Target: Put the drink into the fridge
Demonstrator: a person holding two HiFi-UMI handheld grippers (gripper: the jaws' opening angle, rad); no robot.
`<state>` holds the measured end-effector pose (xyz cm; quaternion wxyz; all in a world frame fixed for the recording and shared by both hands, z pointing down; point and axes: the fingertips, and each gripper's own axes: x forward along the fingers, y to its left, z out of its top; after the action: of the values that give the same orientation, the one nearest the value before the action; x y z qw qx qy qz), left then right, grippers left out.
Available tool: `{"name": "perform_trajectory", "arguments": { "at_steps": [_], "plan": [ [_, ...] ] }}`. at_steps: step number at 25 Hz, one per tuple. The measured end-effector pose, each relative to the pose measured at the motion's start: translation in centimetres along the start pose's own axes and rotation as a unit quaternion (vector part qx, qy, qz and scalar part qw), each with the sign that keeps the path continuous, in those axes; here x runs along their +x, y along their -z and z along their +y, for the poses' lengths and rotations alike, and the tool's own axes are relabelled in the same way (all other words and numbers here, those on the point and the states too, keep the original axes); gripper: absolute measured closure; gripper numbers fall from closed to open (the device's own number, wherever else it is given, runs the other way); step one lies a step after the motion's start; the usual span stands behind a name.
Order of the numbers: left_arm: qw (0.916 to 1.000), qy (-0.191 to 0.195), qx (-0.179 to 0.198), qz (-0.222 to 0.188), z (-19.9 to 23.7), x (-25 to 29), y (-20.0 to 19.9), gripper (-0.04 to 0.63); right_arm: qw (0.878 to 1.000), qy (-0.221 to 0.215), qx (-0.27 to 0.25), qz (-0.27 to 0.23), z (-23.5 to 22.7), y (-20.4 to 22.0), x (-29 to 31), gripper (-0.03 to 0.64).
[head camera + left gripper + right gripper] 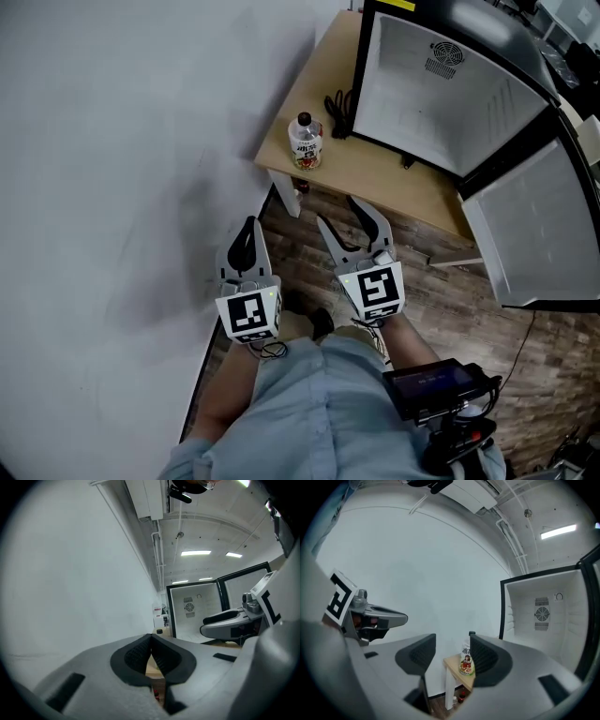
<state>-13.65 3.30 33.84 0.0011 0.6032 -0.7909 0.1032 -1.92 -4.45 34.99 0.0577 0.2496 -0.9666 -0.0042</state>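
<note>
White wall (112, 141), wood floor (450, 281): head view shows the drink (305, 141) on the bench (375, 173) corner, nine o'clock of the open fridge (441, 94). Left gripper view: left gripper (151, 639) fingers closed, empty. Right gripper view: right gripper (453, 641) fingers wide, drink far ahead; a skewed grab could tip it off the bench. Its label (465, 660) carries characters too small to read.

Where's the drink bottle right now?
In the head view, the drink bottle stands upright near the left corner of the wooden table, just left of the open fridge.
</note>
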Motion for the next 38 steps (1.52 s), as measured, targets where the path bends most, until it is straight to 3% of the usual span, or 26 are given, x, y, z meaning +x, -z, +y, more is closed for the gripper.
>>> {"name": "perform_trajectory", "arguments": {
  "at_steps": [13, 25, 38],
  "plan": [
    [0.9996, 0.023, -0.01, 0.011, 3.7, 9.3, 2.4, 0.588, 1.0, 0.026, 0.006, 0.015, -3.5, 1.3, 9.1, 0.382],
    [0.998, 0.054, 0.004, -0.031, 7.1, 18.2, -1.1, 0.588, 0.999, 0.047, -0.009, -0.019, -7.2, -3.1, 18.1, 0.379],
    [0.9985, 0.04, -0.007, 0.036, 7.7, 22.1, 4.1, 0.586, 1.0, 0.003, 0.006, 0.029, -7.8, 1.7, 23.5, 0.388]
  ]
}}
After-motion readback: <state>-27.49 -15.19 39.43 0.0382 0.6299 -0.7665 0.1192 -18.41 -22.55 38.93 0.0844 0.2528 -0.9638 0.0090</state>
